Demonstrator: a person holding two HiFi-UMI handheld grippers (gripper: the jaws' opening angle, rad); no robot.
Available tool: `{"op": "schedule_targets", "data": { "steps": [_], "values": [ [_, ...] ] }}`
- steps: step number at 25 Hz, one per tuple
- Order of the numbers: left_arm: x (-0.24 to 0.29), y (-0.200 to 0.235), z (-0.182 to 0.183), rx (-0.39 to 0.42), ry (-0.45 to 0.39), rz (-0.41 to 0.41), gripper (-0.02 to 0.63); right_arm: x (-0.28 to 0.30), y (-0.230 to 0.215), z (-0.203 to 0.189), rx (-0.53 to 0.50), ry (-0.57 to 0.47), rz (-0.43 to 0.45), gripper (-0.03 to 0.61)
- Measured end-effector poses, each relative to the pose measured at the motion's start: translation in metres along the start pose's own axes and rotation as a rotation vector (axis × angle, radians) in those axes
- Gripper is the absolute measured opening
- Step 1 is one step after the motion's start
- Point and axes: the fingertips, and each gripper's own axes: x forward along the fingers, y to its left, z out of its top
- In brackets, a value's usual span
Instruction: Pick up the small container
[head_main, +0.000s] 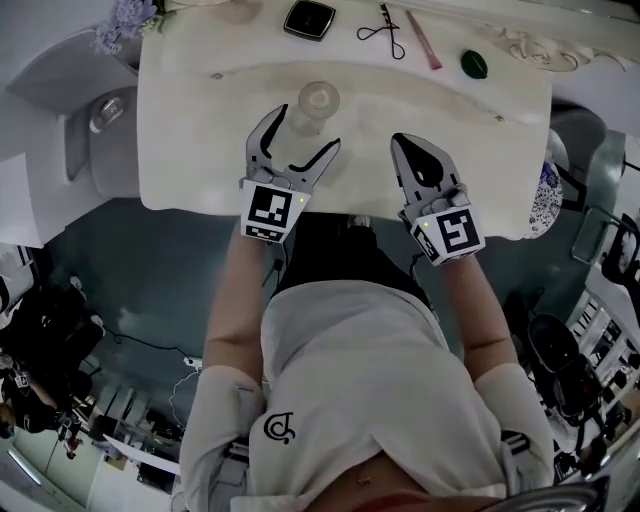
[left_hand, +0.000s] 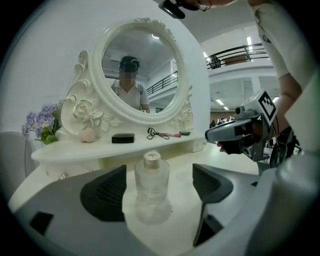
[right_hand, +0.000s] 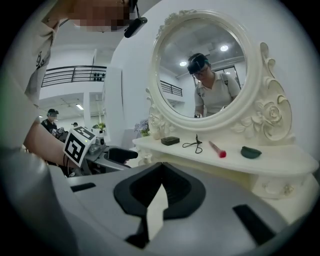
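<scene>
A small clear glass bottle (head_main: 316, 104) with a round cap stands upright on the cream vanity top (head_main: 200, 120). My left gripper (head_main: 305, 128) is open, its dark pads on either side of the bottle (left_hand: 151, 187) with a gap on each side, so neither touches it. My right gripper (head_main: 402, 142) hovers over the table to the right of the bottle, jaws shut with nothing between them; in the right gripper view its pads (right_hand: 161, 167) meet.
On the raised back shelf lie a black case (head_main: 309, 18), a black eyelash curler (head_main: 385, 30), a pink stick (head_main: 423, 38) and a green dish (head_main: 474, 64). An ornate oval mirror (left_hand: 140, 75) rises behind. Purple flowers (head_main: 125, 20) sit at the far left.
</scene>
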Motion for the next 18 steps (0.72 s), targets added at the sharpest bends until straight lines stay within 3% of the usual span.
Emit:
{"op": "schedule_targets", "data": {
  "steps": [3,11,18],
  "values": [
    [0.02,0.007,-0.009,-0.013,0.028,-0.008,0.434,0.008,-0.01,-0.008,0.014,0.014,-0.023,0.007],
    [0.058,0.015,-0.021,0.06,0.09,-0.035,0.437,0.025,-0.028,-0.013,0.039,0.015,-0.066,0.007],
    [0.078,0.018,-0.033,0.066,0.167,-0.052,0.434,0.029,-0.035,-0.018,0.05,0.03,-0.076,0.007]
  ]
}}
